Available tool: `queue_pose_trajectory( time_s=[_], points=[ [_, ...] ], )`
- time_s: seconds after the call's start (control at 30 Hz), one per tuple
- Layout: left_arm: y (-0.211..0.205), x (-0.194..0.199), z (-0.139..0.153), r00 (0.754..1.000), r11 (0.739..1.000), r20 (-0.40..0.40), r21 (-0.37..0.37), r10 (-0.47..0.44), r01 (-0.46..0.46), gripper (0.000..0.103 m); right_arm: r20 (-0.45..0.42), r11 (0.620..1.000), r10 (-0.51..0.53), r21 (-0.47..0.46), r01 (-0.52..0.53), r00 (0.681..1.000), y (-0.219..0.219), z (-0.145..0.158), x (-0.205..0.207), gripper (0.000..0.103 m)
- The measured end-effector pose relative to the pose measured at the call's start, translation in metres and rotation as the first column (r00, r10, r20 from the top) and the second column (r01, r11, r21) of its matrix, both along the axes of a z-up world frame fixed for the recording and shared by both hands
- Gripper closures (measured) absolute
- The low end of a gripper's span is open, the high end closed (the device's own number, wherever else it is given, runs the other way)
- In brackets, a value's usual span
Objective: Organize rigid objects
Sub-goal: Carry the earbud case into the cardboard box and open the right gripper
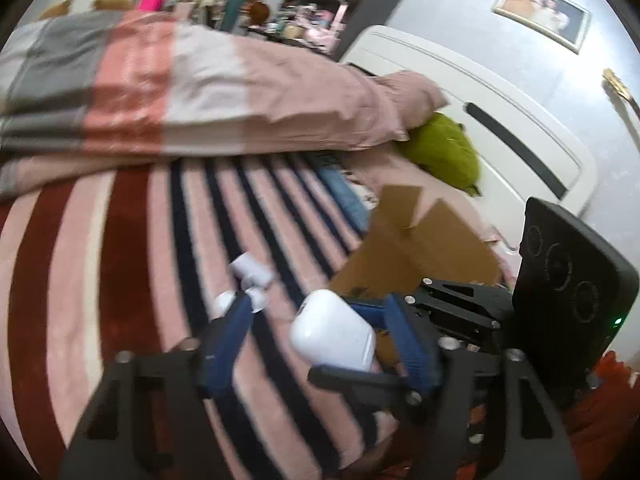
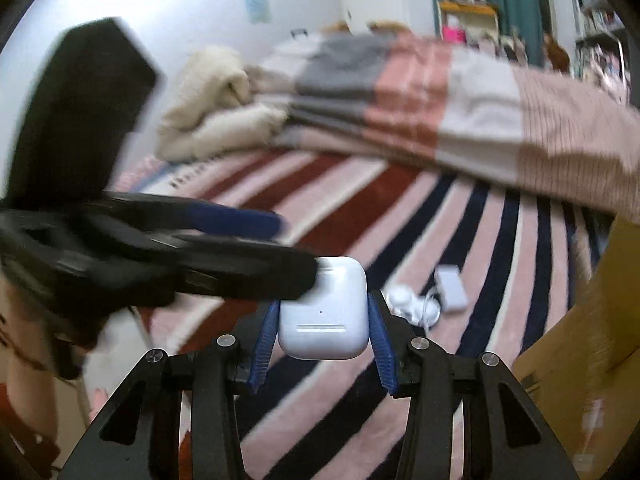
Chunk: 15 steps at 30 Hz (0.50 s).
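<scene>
Between my right gripper's (image 2: 322, 334) blue fingers (image 2: 264, 344) sits the white earbud case (image 2: 323, 316), clamped on both sides above the striped blanket (image 2: 400, 208). My left gripper (image 1: 320, 336) stands wide apart, one finger reaching the case's far left corner. Ahead-right lie a white charger (image 2: 451, 288), coiled cable (image 2: 412, 306), and cardboard box (image 2: 580, 340).

The left claw (image 2: 296, 256) is motion-blurred and covers the white earbud case's (image 2: 324, 320) upper-left corner.

Folded quilt (image 1: 200, 92) on striped bedspread (image 1: 120, 264); perhaps a green cushion (image 1: 444, 152).
</scene>
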<state>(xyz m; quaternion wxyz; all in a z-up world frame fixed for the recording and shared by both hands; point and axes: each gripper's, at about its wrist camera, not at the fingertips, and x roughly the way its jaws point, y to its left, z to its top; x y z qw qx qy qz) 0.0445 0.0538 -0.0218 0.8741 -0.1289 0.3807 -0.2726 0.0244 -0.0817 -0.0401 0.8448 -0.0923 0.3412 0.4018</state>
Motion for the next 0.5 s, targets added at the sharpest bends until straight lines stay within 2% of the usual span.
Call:
queue_pose_trajectory(
  time_s=[0.13,0.3,0.5],
  points=[
    [-0.030,0.012,0.027,0.997,0.997,0.018,-0.034,-0.073,0.073,0.070,0.048,0.999,-0.022,0.037,0.021,0.999,-0.024,0.034,-0.006,0.064],
    [-0.079,0.028,0.044,0.988,0.988,0.027,-0.027,-0.150,0.151,0.071,0.093,0.994,-0.094,0.061,0.089,0.991,-0.069,0.055,-0.001,0.064],
    [-0.146,0.056,0.041,0.973,0.973,-0.023,0.007,-0.229,0.229,0.071,0.052,0.980,-0.189,0.073,0.185,0.981,-0.129,0.056,0.015,0.064]
  ],
)
